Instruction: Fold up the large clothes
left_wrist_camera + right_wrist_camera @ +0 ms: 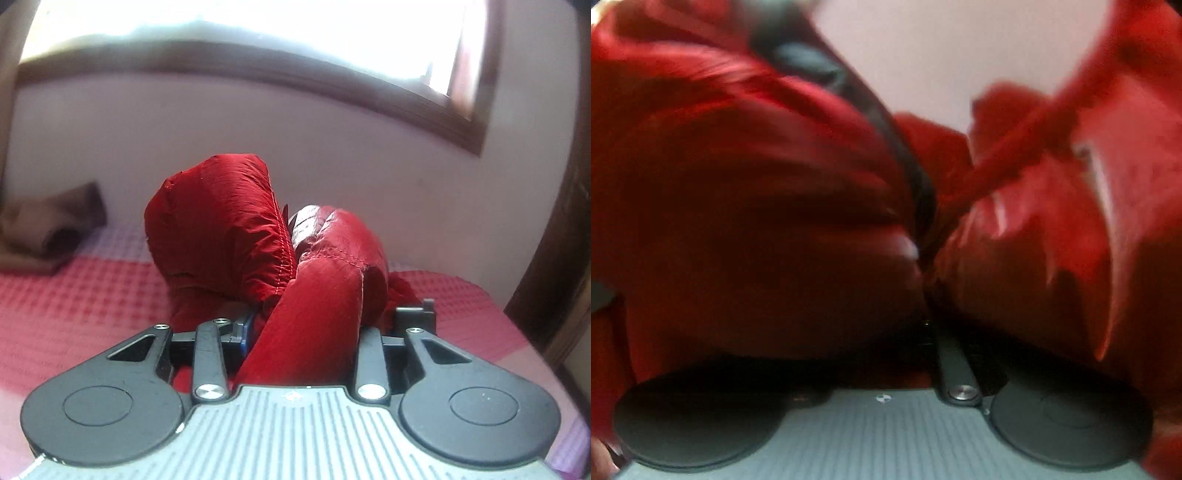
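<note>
The left gripper [314, 325] has its fingers clenched on the red jacket [229, 229] above the bed [92, 295], the right gripper's [929, 280] grip cannot be told, so both should lift evenly

Red-checked bed [92, 295], red jacket [229, 221], brown cloth [48, 229] on it
</note>
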Tool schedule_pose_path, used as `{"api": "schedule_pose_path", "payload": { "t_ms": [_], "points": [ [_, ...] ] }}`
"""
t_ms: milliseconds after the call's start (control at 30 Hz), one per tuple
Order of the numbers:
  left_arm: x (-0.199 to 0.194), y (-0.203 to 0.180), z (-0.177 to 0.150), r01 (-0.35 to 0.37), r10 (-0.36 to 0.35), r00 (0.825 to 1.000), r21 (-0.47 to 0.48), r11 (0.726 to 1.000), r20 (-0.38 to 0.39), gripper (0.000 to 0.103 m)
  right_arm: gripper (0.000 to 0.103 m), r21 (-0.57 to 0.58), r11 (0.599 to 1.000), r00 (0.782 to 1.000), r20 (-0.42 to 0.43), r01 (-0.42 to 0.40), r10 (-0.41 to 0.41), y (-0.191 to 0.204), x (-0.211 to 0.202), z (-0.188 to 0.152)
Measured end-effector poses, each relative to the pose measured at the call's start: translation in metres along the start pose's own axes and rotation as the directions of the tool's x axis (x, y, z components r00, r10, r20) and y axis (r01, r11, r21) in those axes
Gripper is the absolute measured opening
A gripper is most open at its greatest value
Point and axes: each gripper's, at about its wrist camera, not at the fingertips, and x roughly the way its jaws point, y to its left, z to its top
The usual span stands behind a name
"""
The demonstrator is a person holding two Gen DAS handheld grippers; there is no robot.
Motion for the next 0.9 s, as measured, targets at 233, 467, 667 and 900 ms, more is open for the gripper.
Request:
{"api": "schedule_pose_path", "payload": {
  "t_ms": [233,467,667,900],
  "points": [
    [0.008,-0.007,-0.011,0.004,-0.007,0.998,0.050,0.999,0.062,0.036,0.012,0.078,0.997,0.999,-0.042,0.028,-0.024,-0.004,-0.014,0.006],
    [0.007,-0.018,-0.011,0.010,-0.016,0.998,0.097,0.995,0.064,0.036,0.017,-0.158,0.978,0.988,0.098,0.134,-0.119,0.020,-0.109,-0.003],
    [0.016,-0.057,-0.015,0.042,-0.052,0.997,0.176,0.984,0.052,0.036,0.011,-0.056,0.977,0.963,0.190,0.207,-0.193,-0.038,-0.159,0.012],
    [0.041,-0.116,-0.030,0.041,-0.057,0.997,0.275,0.960,0.051,0.036,0.002,0.371,0.918,0.980,0.179,-0.144,0.082,-0.143,-0.143,-0.003]
  ]
}}
